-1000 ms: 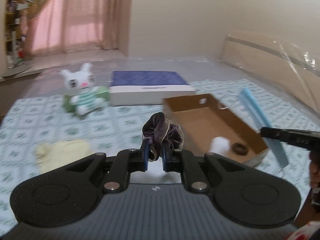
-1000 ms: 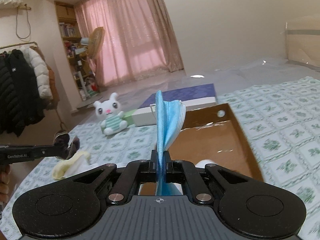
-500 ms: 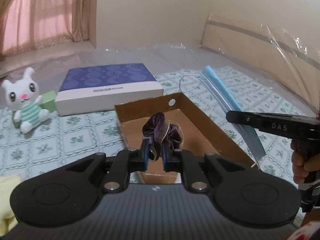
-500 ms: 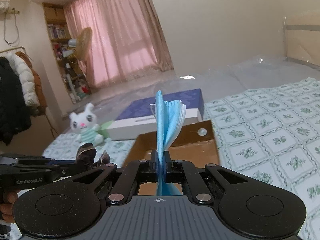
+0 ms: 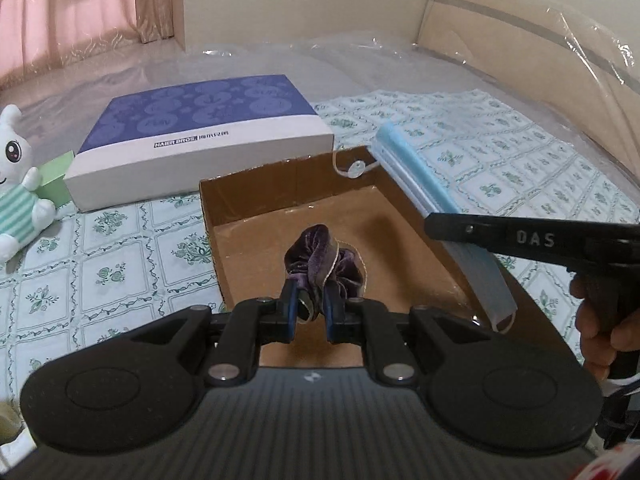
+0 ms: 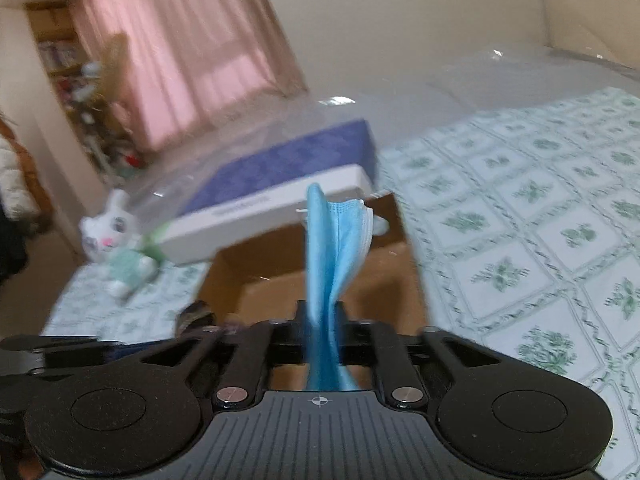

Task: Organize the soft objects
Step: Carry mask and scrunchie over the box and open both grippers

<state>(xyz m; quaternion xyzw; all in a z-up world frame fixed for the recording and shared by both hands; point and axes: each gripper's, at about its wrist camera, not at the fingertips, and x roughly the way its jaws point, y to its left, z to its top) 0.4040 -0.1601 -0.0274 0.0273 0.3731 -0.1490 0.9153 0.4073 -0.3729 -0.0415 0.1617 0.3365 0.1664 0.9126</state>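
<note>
— Purple velvet scrunchie (image 5: 320, 258)?
— Pinched in the left gripper (image 5: 311, 306), above the cardboard box (image 5: 256, 264).
— Blue face mask (image 6: 336, 256)?
— Standing between the right gripper (image 6: 322, 316) jaws, which have just been opening, over that box.

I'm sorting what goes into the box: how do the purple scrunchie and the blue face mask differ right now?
The purple scrunchie is a bunched, ruffled velvet ring; the blue face mask is thin, flat and pleated. The left gripper is clamped on the scrunchie; the right gripper has just been opening, mask between its jaws. Both are soft and hang over the cardboard box.
</note>
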